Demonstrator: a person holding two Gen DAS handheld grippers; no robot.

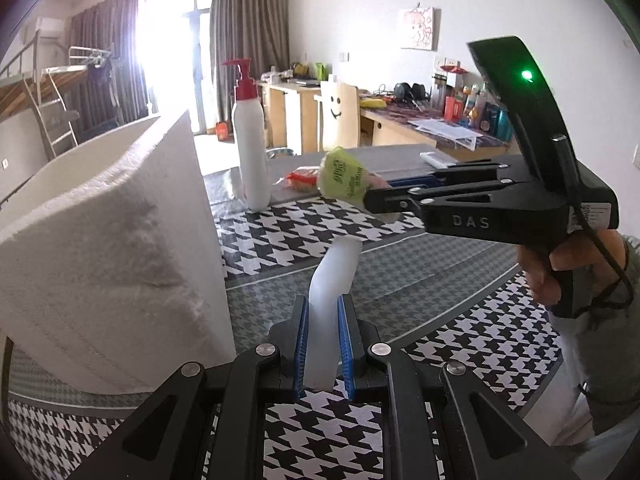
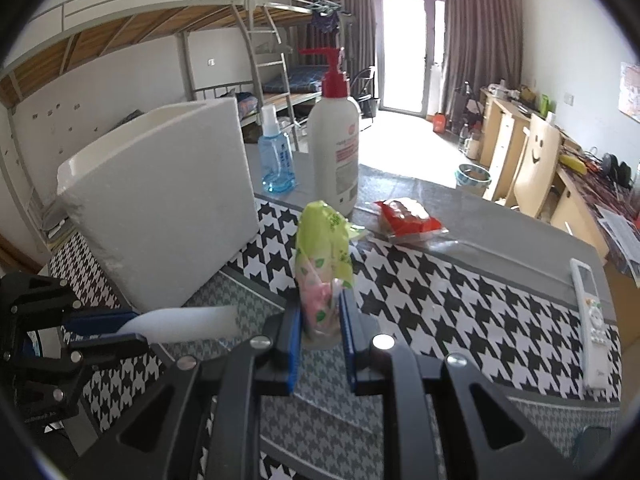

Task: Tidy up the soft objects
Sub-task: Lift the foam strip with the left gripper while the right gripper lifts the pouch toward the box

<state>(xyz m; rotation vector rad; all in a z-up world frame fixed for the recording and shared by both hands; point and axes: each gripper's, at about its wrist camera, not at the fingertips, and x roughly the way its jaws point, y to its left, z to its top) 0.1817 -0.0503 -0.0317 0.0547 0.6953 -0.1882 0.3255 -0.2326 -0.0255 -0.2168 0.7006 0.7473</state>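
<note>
Left hand-held gripper point(image 1: 323, 344): clenched on 1 white foam strip point(image 1: 334, 280), lifted off the surface point(image 1: 420, 288) beside the foam box point(image 1: 112, 248); probably carried for dropping in.
Right hand-held gripper point(image 2: 320, 340): grasping 1 green packet point(image 2: 322, 248) by its lower end, held upright above the surface, likely bound for the same box.
Foam strip: pale, translucent, bent over at the free end.
Green packet: crinkled yellow-green film, pink floral print near the pads, slack and lightly filled.
Left on the surface: 1 red packet point(image 2: 408, 216) beside the pump bottle point(image 2: 334, 148), untouched.
</note>
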